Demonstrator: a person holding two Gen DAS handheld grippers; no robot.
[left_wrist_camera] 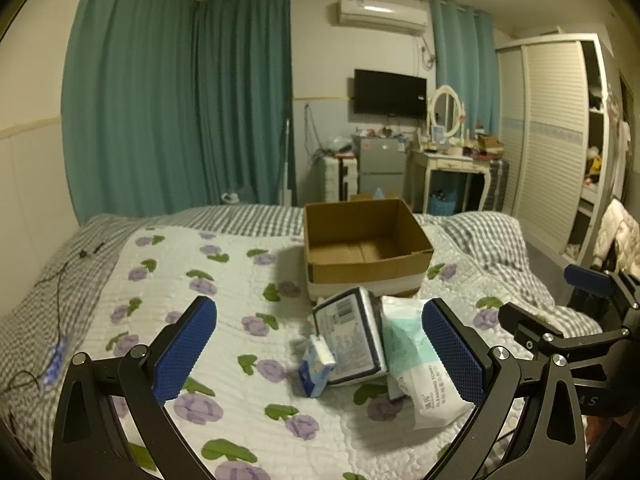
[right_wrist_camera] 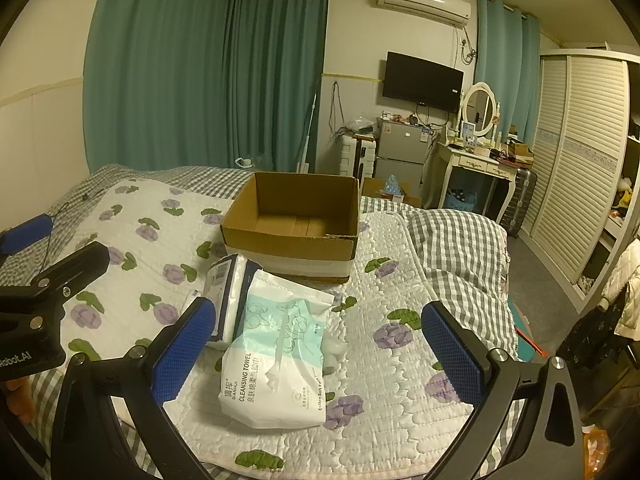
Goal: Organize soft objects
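i'm over the bed [left_wrist_camera: 168,280] with both tools, and the left gripper [left_wrist_camera: 320,344] has its fingers [left_wrist_camera: 186,350] spread wide with nothing between them. the right gripper [right_wrist_camera: 318,350] is the same, fingers [right_wrist_camera: 452,356] wide apart and gripping nothing, hanging above the white and mint cleansing towel pack [right_wrist_camera: 280,356]. in the left wrist view that pack [left_wrist_camera: 416,368] lies on the floral quilt [left_wrist_camera: 224,300], just right of a dark-edged tissue pack [left_wrist_camera: 352,340], and the two are touching. a small blue and white pack [left_wrist_camera: 316,368] leans against the near left side of the dark-edged one. from the right wrist view the dark-edged tissue pack [right_wrist_camera: 226,292] sits left of the towel pack and partly behind my left finger. on the far side of the pile, close to it, stands the open cardboard box [left_wrist_camera: 366,246], and i see only bare cardboard floor inside it [right_wrist_camera: 294,222]. the right tool shows at the right edge of the left view, well apart from the packs.
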